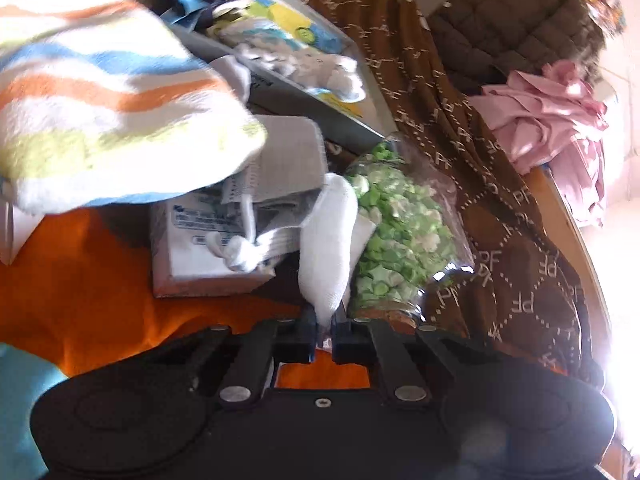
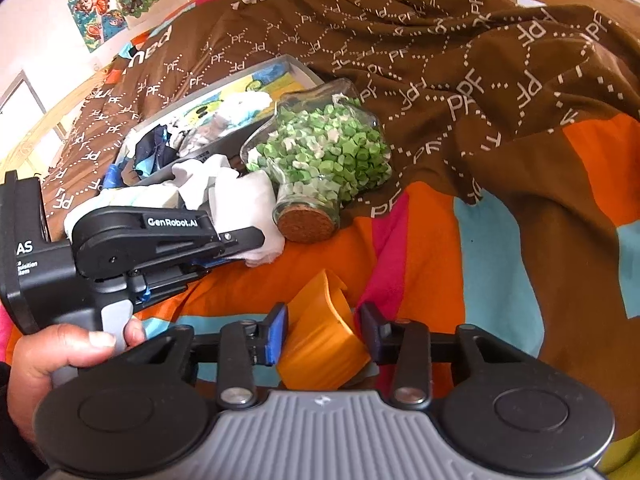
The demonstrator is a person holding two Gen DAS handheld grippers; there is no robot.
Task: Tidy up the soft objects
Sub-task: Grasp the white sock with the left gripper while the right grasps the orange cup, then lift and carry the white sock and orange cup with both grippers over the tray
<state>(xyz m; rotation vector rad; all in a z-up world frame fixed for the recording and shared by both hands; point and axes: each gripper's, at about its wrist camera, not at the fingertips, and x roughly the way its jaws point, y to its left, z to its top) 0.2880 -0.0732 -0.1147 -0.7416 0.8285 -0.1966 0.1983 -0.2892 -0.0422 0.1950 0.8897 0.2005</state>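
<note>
Orange folded piece (image 2: 324, 340) sits between right tool (image 2: 325, 334) pads, blue left pad touching it, right pad just apart; lies on orange-patterned bed cover (image 2: 460, 248) at near edge of bed. Left tool (image 1: 324, 330) pressed together, pinching tip of white sock (image 1: 330, 240); person's hand (image 2: 68, 356) grips its handle. Beyond: glass jar (image 2: 320, 152) of green paper stars, lying sideways, cork toward camera. Grey box (image 1: 304, 92) of socks behind. Brown blanket (image 2: 440, 60) toward far edge.
</note>
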